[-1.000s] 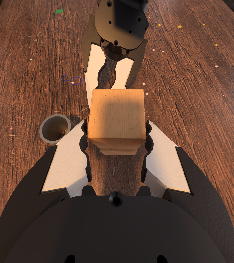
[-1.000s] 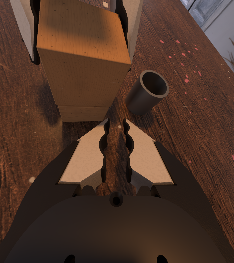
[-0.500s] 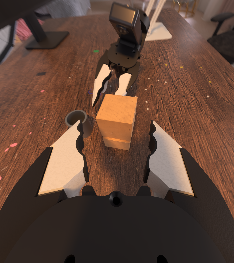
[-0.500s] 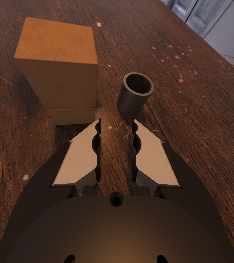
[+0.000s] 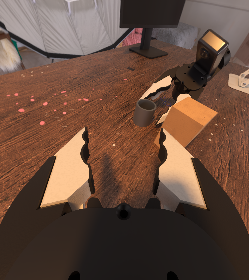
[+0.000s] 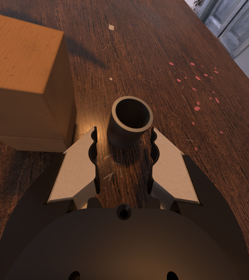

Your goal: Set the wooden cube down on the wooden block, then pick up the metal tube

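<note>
Left wrist view: the left gripper [image 5: 123,131] hangs empty over bare desk [image 5: 60,144], fingers wide apart. Toward the far right corner the cube [image 5: 187,119] sits on the block [image 5: 157,141], of which only a low corner shows. The tube [image 5: 144,114] stands upright just left of the cube, apart from it. The right gripper [image 5: 158,107] reaches in from the far side, fingers spread about the tube. A monitor stand [image 5: 148,51] sits at the far edge and a lamp base [image 5: 242,86] at the right edge, both well clear.

Right wrist view: the right gripper [image 6: 123,130] has its fingers parted either side of the tube [image 6: 128,125], not touching it. The stacking looks done; the tube pickup is in hand. Next it likely needs to advance lower, then close. The cube [image 6: 23,60] on the block [image 6: 29,142] crowds the left fingertip [image 6: 92,131]; the right side is open desk [image 6: 196,136].
</note>
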`<state>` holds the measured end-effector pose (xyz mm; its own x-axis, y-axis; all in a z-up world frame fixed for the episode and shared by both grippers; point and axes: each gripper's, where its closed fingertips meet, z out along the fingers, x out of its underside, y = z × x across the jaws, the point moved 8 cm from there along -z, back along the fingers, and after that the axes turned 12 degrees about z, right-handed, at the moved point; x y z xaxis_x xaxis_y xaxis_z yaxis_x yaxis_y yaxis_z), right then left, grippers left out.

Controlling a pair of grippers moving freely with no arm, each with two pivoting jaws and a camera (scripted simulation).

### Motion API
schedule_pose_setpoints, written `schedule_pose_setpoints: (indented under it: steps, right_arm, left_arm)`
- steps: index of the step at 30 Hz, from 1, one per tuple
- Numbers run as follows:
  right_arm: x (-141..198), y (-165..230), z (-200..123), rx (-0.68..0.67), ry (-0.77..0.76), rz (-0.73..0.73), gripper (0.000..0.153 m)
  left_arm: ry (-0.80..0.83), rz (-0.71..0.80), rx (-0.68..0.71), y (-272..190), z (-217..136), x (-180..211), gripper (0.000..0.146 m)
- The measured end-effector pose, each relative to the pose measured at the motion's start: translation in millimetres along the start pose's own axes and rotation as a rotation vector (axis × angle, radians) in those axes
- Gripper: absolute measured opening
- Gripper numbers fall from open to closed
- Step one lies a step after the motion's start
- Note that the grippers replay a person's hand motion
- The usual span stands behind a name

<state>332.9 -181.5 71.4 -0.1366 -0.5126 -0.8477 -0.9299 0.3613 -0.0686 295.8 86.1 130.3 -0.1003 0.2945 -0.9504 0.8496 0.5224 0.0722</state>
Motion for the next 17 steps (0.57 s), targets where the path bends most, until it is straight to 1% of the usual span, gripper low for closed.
schedule_pose_setpoints:
  steps: [4, 6, 7, 9, 12, 17]
  right_arm:
    - [-5, -10, 9, -0.060, 0.000, 0.043, 0.071]
    - [-6, -13, 12, -0.116, 0.016, 0.062, 0.058]
    - [-7, -14, 12, -0.130, 0.019, 0.068, 0.055]
    - [-7, -14, 12, -0.137, 0.014, 0.072, 0.055]
    - [-9, -16, 5, -0.096, -0.061, 0.086, 0.055]
    - [-16, -25, -22, -0.080, -0.171, 0.214, 0.055]
  left_arm:
    - [0.032, -0.038, -0.022, 6, 4, 7, 0.094]
    - [0.051, -0.041, -0.025, 6, 7, 10, 0.094]
    - [0.059, -0.042, -0.023, 6, 8, 12, 0.094]
    - [0.077, -0.041, -0.019, 6, 11, 14, 0.094]
    - [0.100, -0.030, -0.019, 4, 14, 16, 0.094]
    - [0.115, -0.023, -0.014, 2, 18, 17, 0.094]
